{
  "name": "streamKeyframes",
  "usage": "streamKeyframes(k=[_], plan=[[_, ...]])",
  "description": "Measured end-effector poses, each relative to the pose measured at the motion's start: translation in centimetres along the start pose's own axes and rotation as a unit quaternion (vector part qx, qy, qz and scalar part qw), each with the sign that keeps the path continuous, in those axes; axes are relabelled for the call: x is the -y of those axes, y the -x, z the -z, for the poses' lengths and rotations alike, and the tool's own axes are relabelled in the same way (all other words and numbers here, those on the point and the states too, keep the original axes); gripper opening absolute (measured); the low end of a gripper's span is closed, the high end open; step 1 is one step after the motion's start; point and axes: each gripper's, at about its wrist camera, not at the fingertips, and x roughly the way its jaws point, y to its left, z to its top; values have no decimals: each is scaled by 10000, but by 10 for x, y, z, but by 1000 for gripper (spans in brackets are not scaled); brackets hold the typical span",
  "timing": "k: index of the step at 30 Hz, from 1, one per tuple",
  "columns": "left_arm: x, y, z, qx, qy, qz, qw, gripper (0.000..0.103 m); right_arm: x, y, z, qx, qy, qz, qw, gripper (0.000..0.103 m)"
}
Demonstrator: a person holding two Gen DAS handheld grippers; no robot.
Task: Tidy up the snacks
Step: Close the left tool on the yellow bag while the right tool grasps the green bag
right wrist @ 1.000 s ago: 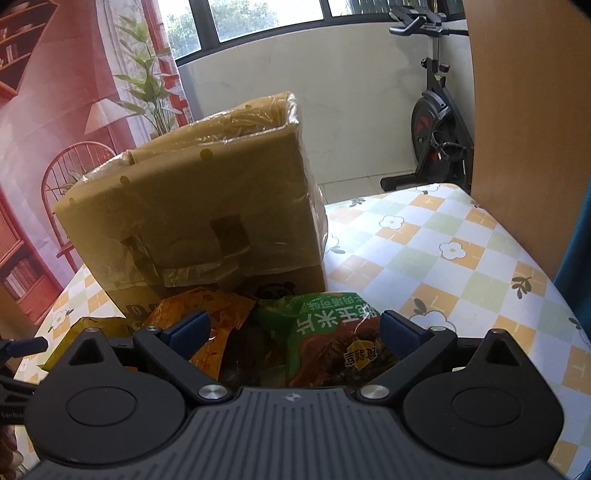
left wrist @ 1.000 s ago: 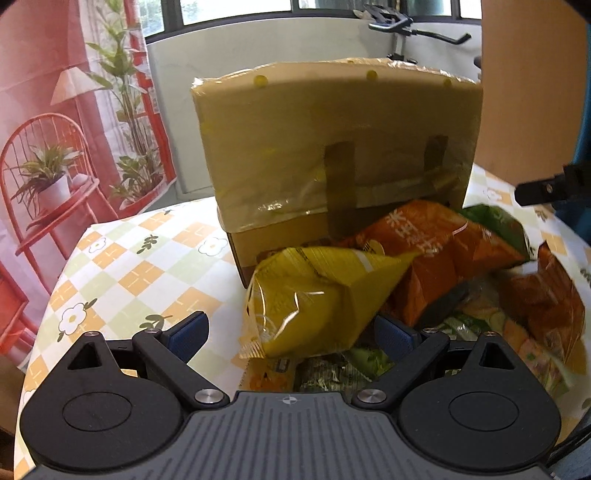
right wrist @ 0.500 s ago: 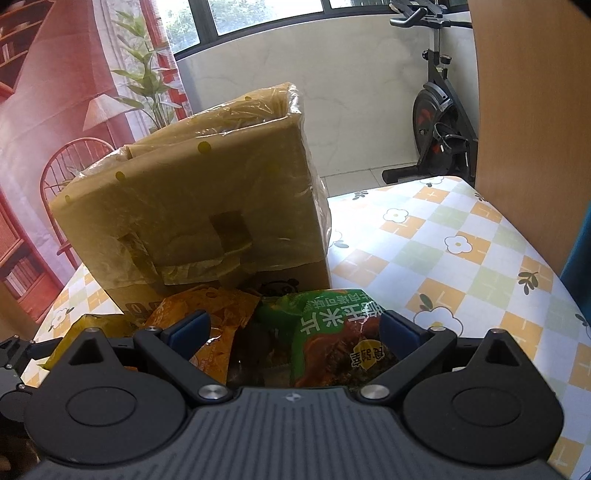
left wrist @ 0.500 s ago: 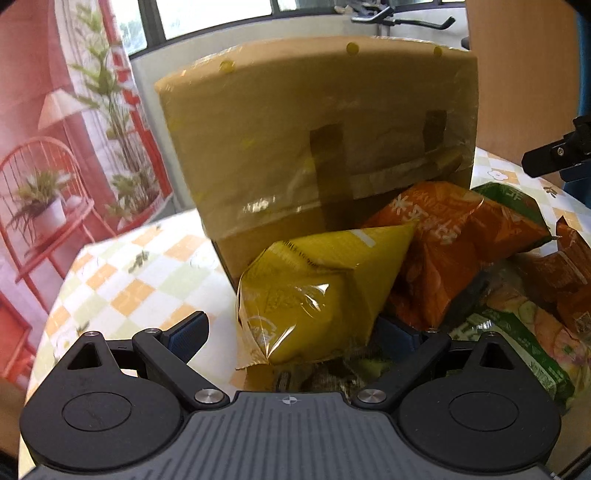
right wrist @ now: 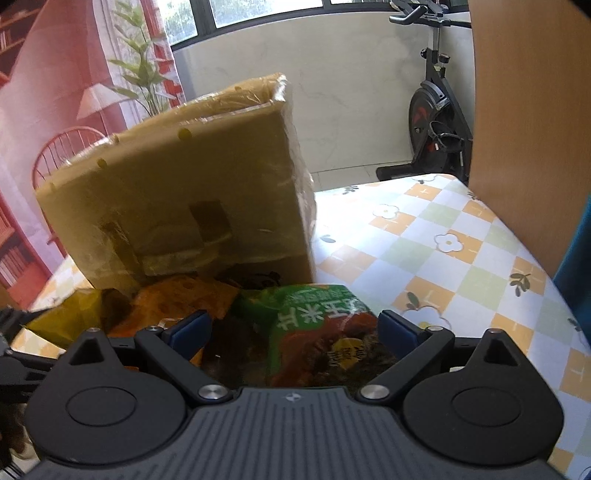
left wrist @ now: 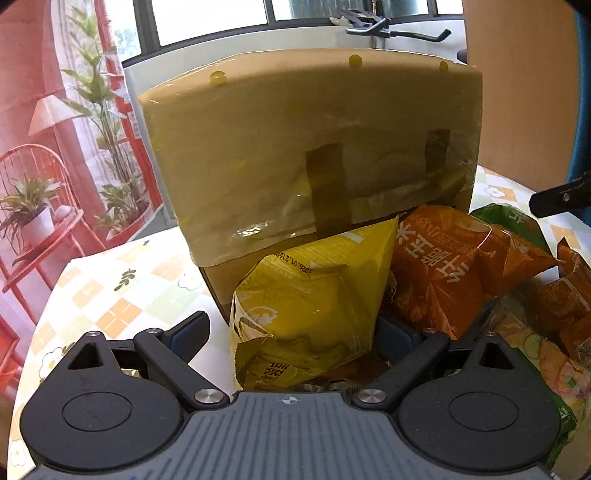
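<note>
Between the left gripper's (left wrist: 291,328) spread fingers, a crinkled yellow snack bag (left wrist: 314,306)

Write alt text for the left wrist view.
The left gripper, jaws open, frames a yellow snack bag before a taped cardboard box. Orange snack bags lie to its right on a checked floral tablecloth.

- A red printed backdrop (right wrist: 55,110), with a lamp, a chair and leafy plants on it, fills the left of the frame.
- Daylit windows (right wrist: 258,11) run along the top, above a pale wall (right wrist: 351,110).
- An exercise bike (right wrist: 436,122) stands at upper right.
- A wooden panel (right wrist: 524,129) stands at far right.
- A checked, flowered tablecloth (right wrist: 461,258) spreads across the lower right.
</note>
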Motion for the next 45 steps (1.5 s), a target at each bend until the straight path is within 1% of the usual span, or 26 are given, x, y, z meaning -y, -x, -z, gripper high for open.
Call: streamKeyframes(k=[1, 2, 3, 5, 7, 11, 13, 17, 21, 23, 25, 28, 32, 35, 40, 45], plan=[[-1, 1, 0, 17, 50, 83, 10000, 86, 1, -1, 0, -4, 51, 44, 10000, 97], [-4, 2, 0, 43, 121, 195, 9997, 82, 2, -4, 1, -11, 113, 97, 9999, 97], [-5, 3, -1, 45, 171, 216, 9996, 82, 3, -6, 1, -23, 168, 150, 9997, 97], [-8, 4, -2, 62, 238, 260, 9994, 77, 4, -13, -1, -80, 323, 245, 9991, 97], [-13, 5, -1, 71, 414, 317, 9986, 73, 5, -22, -3, -167, 506, 245, 9983, 97], [-24, 10, 1, 108, 813, 274, 9963, 71, 8, -46, -7, -363, 696, 168, 9968, 97], [-28, 14, 1, 111, 947, 202, 9952, 71, 13, -58, -8, -530, 623, 123, 9966, 97], [-37, 20, 2, 172, 1154, 155, 9931, 71, 21, -77, -7, -781, 404, -102, 9961, 97], [-39, 28, -1, 246, 1310, 84, 9910, 70, 25, -88, -2, -915, 272, -223, 9952, 95], [-42, 31, -4, 298, 1431, 90, 9892, 70, 26, -87, -2, -893, 307, -240, 9952, 89], [-43, 35, -6, 363, 1508, 85, 9879, 70, 28, -82, -2, -866, 288, -280, 9954, 85], [-43, 40, -8, 462, 1564, 55, 9866, 70, 28, -71, -3, -746, 206, -385, 9963, 84], [-46, 46, -11, 548, 1654, 22, 9847, 70, 27, -58, -5, -645, 210, -383, 9970, 80], [-47, 47, -13, 572, 1693, -8, 9839, 70, 26, -49, -6, -587, 244, -243, 9977, 80], [-48, 49, -17, 571, 1644, 6, 9847, 70, 29, -37, -5, -511, 293, 123, 9982, 80], [-44, 56, -22, 743, 1548, 98, 9851, 70, 37, -25, -6, -246, 239, 397, 9986, 80]])
